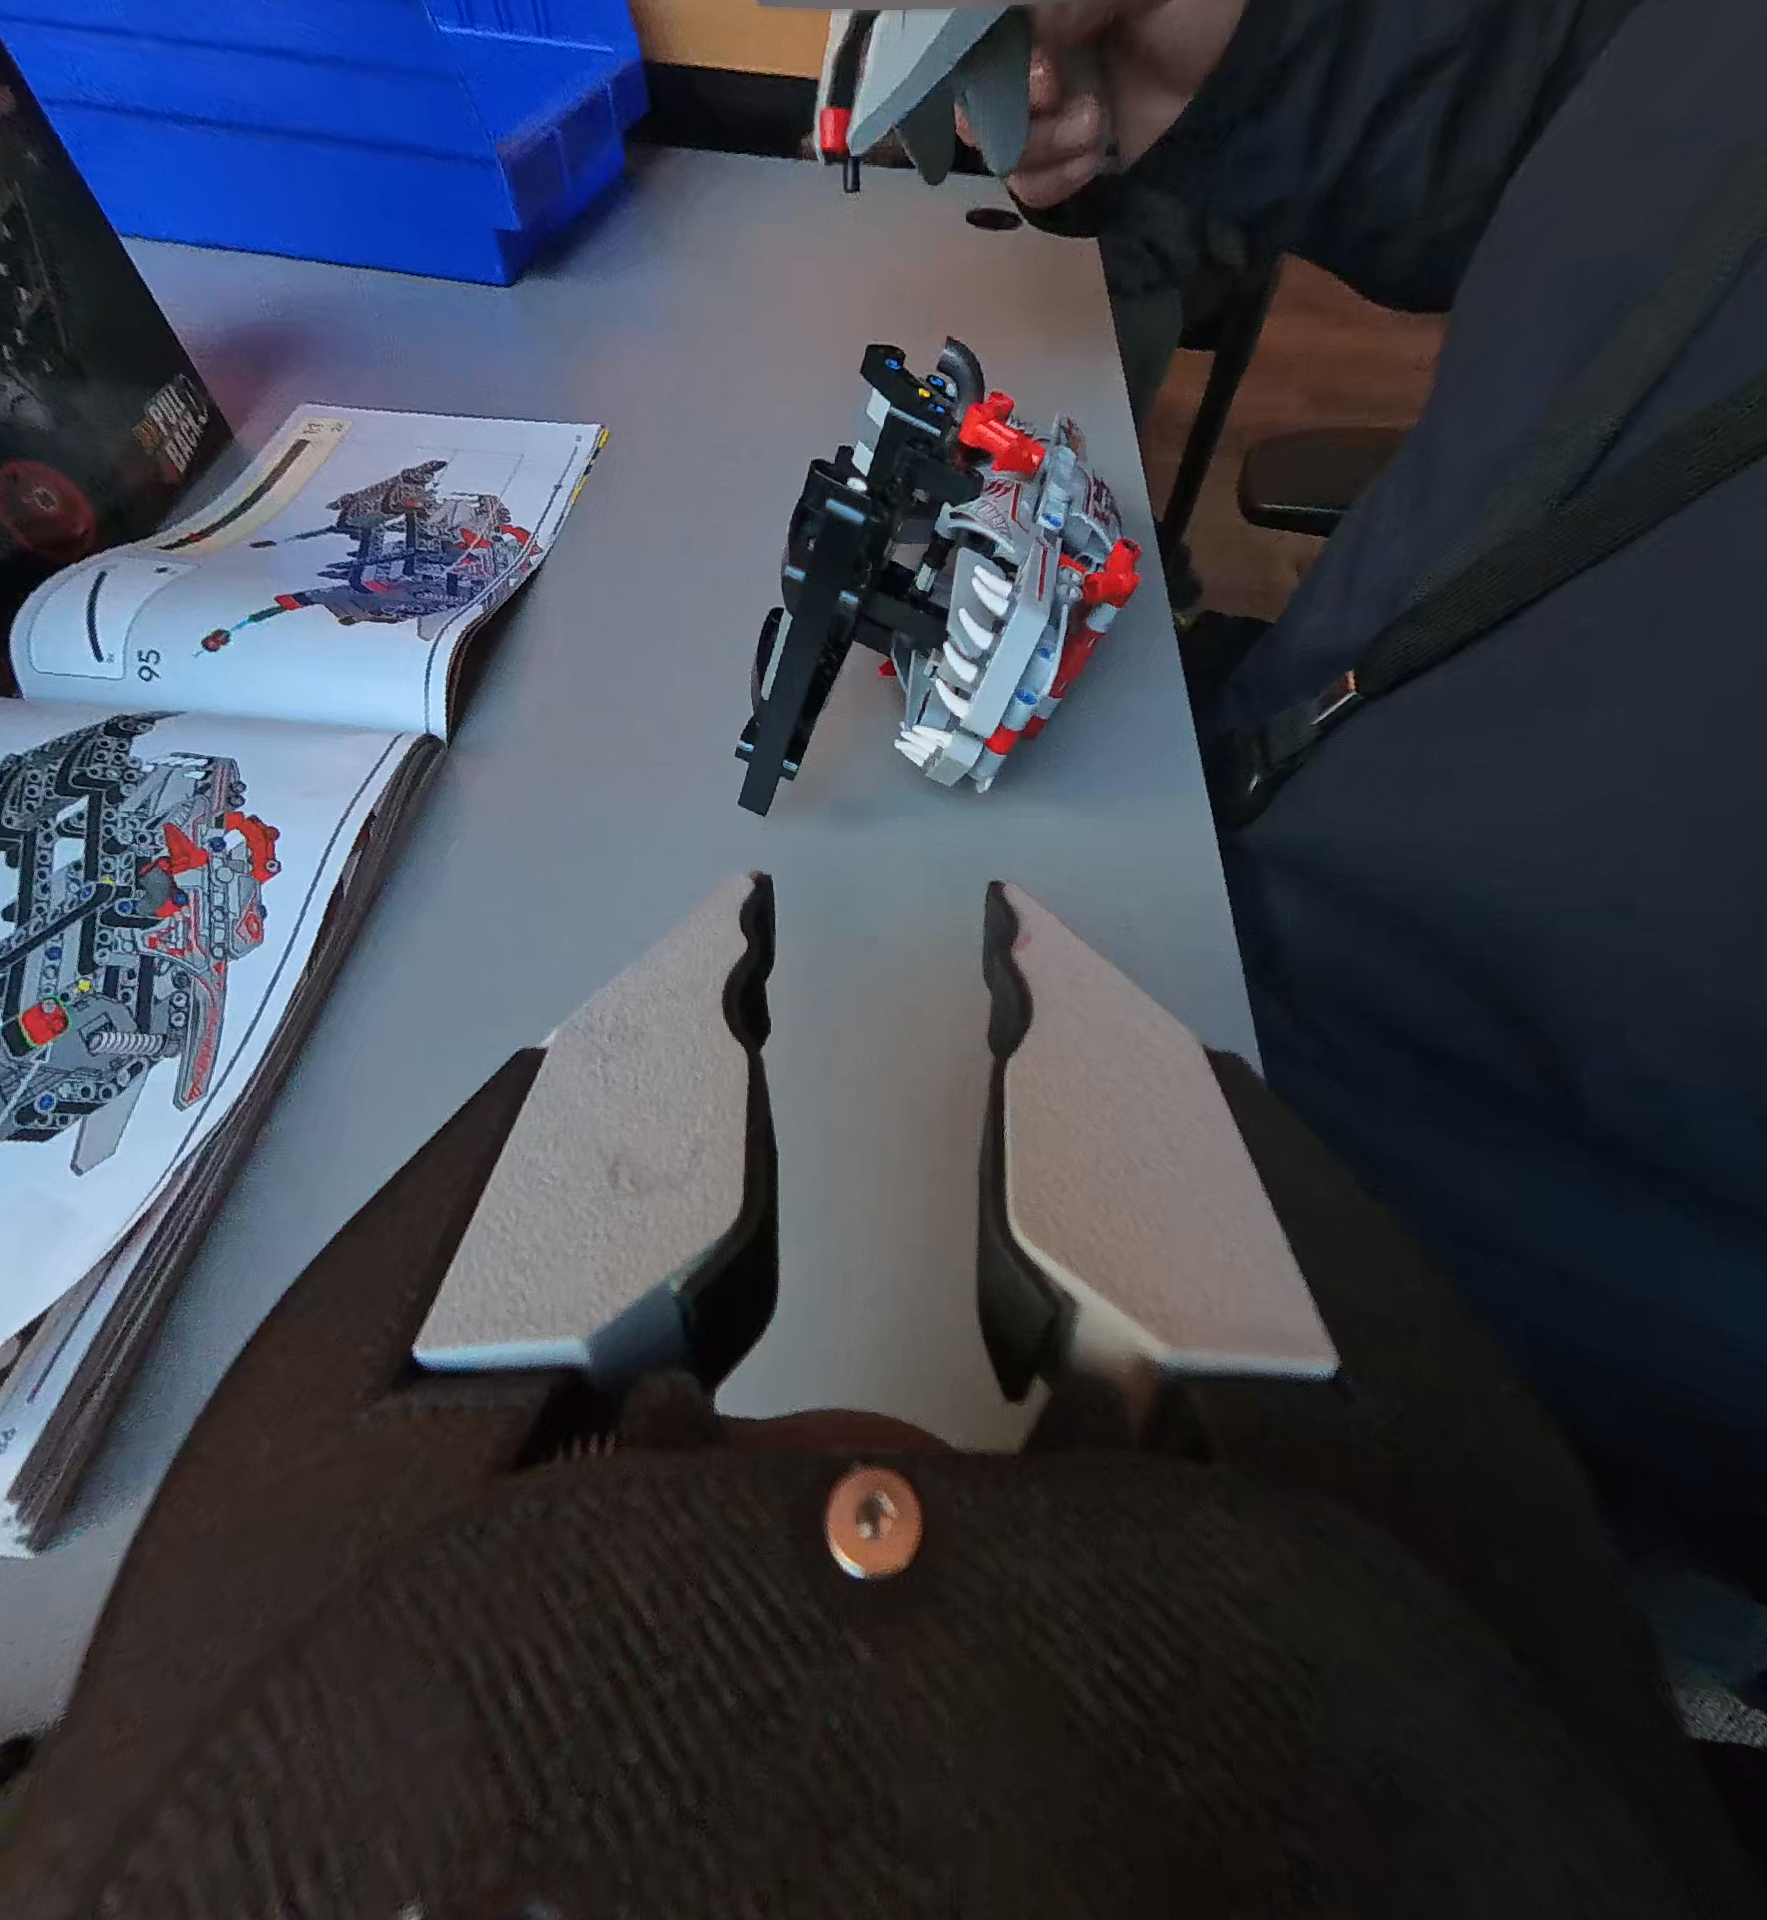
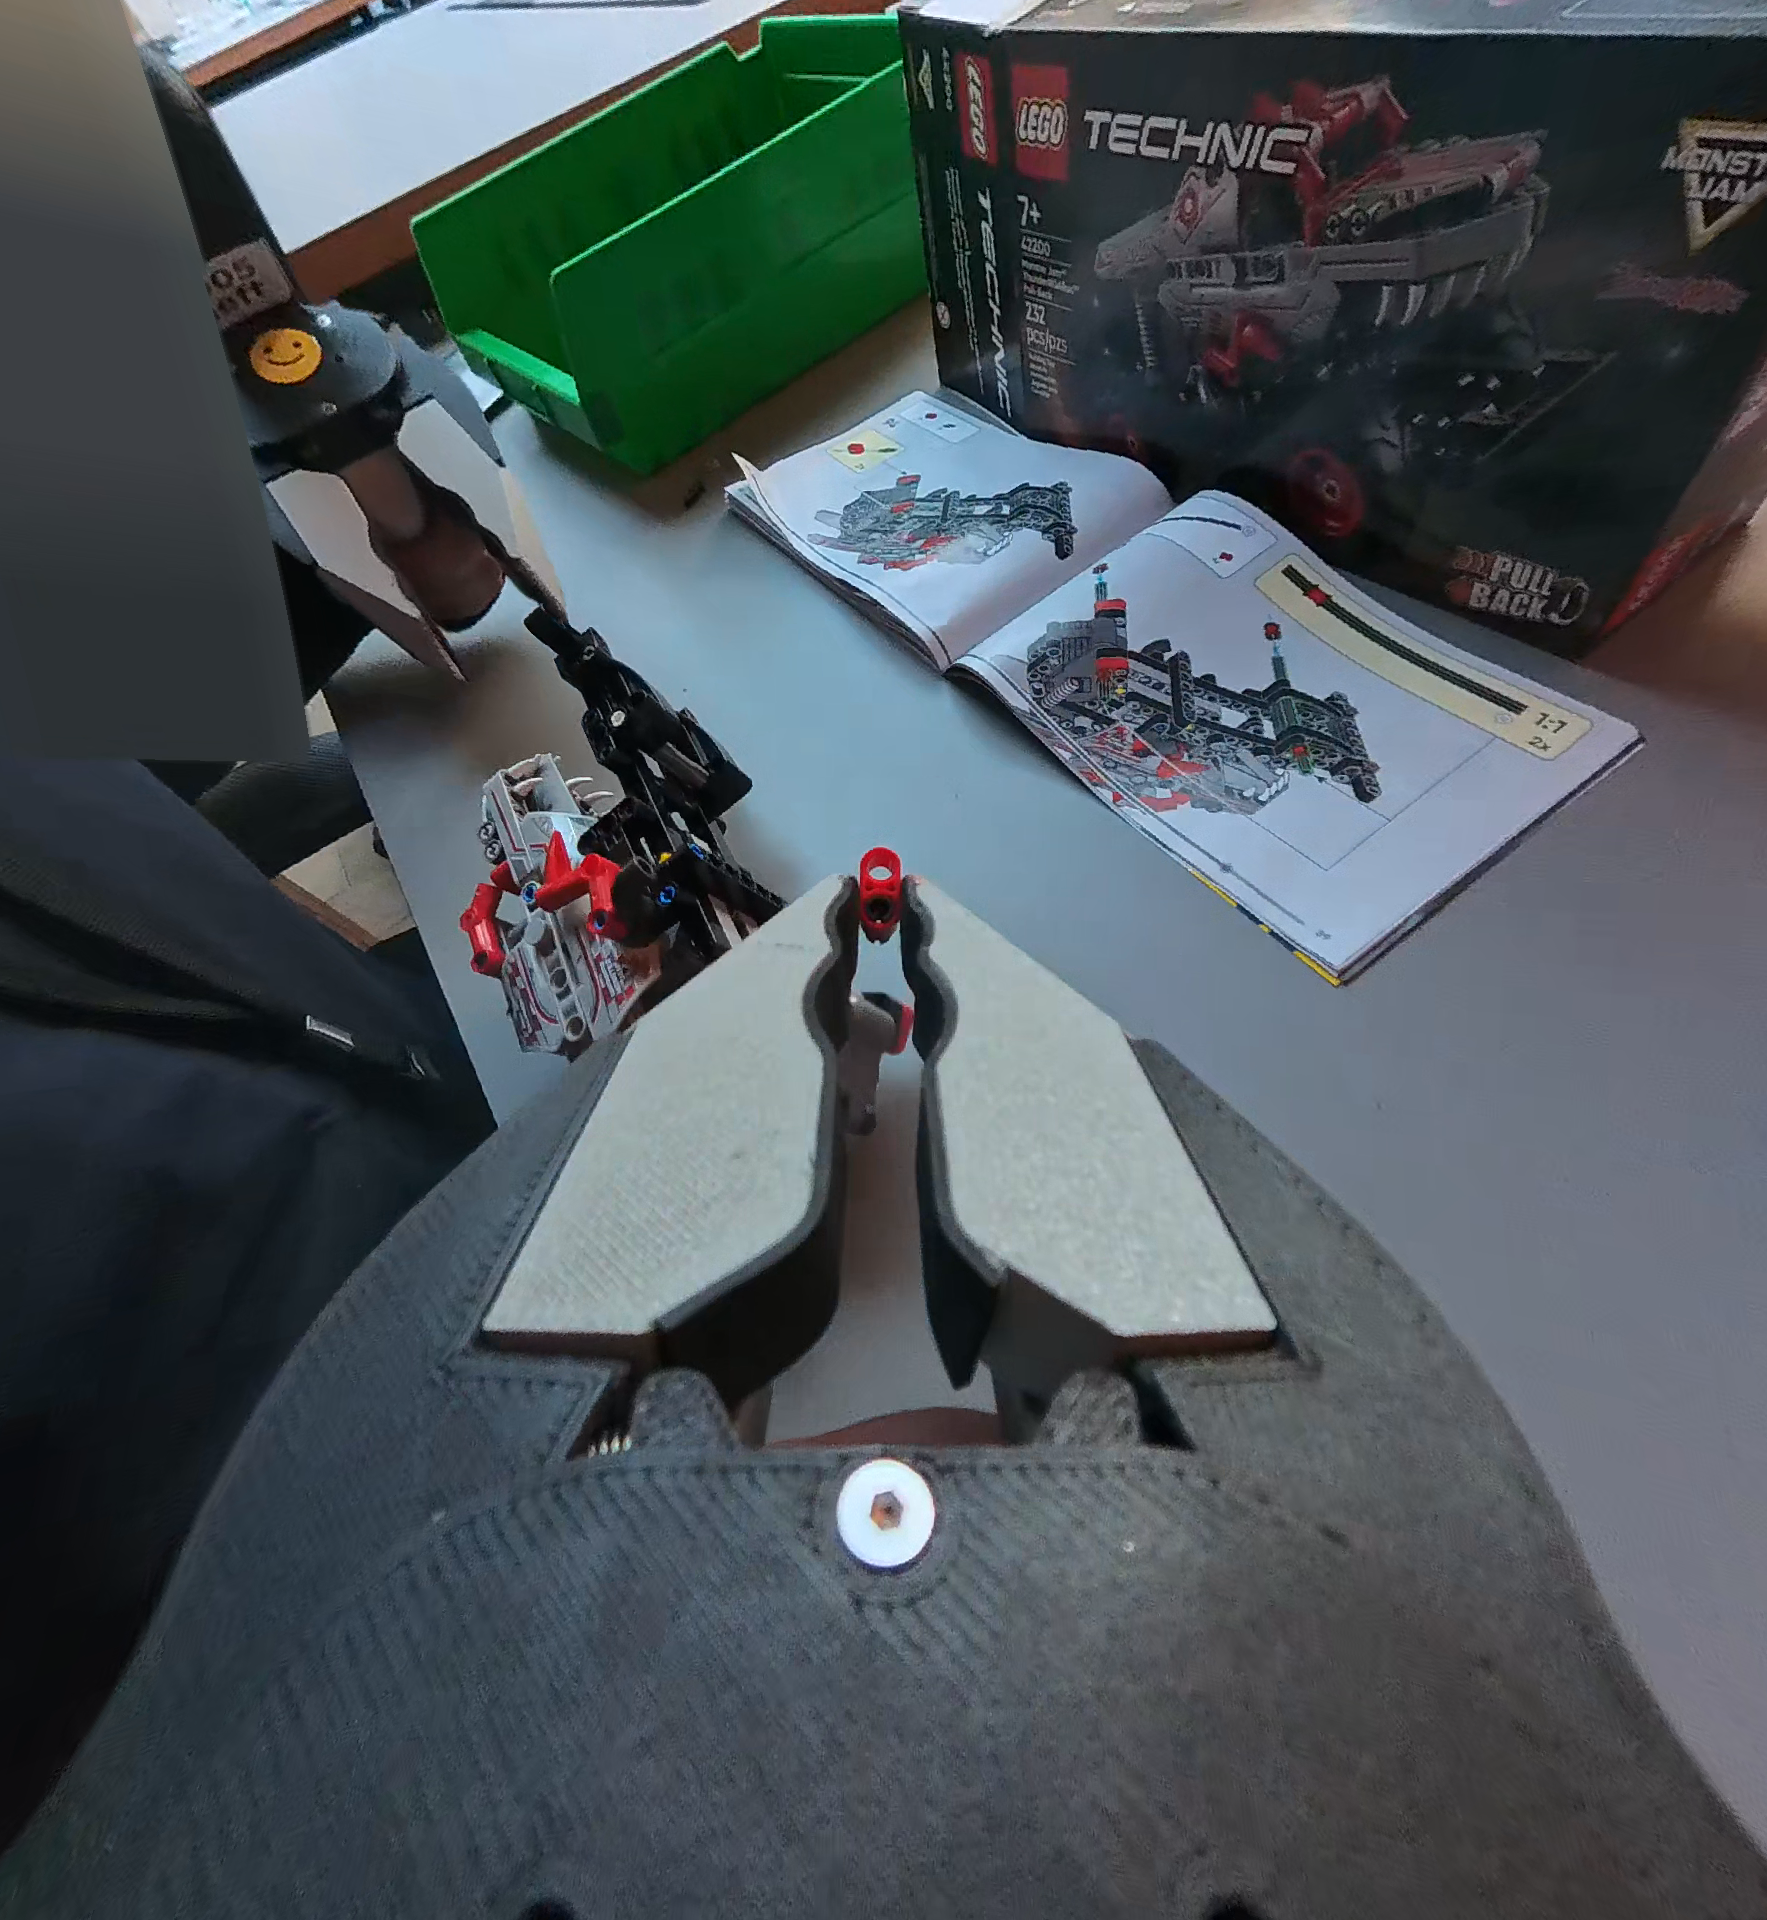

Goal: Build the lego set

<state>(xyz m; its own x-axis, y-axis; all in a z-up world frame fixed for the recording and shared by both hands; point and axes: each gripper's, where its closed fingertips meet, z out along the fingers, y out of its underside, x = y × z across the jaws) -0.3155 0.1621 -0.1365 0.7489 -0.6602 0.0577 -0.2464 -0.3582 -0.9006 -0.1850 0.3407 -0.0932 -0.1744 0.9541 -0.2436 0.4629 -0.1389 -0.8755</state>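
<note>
Right claw (image 2: 884,902) pinches a small red connector (image 2: 879,883); left claw (image 1: 874,904) released, empty.

Half-built model (image 1: 946,582) lies on its side near the surface (image 1: 650,343) edge, between the two claws, probably tipped so its black frame is reachable. Open instruction booklet (image 2: 1170,665) lies flat beside it, readable; set box (image 2: 1378,291) and green bin (image 2: 692,249) stand behind. Right claw held raised, piece at its tips, angled down toward the model. Left claw hovers low, pointing at the model, likely ready to steady it.
</note>
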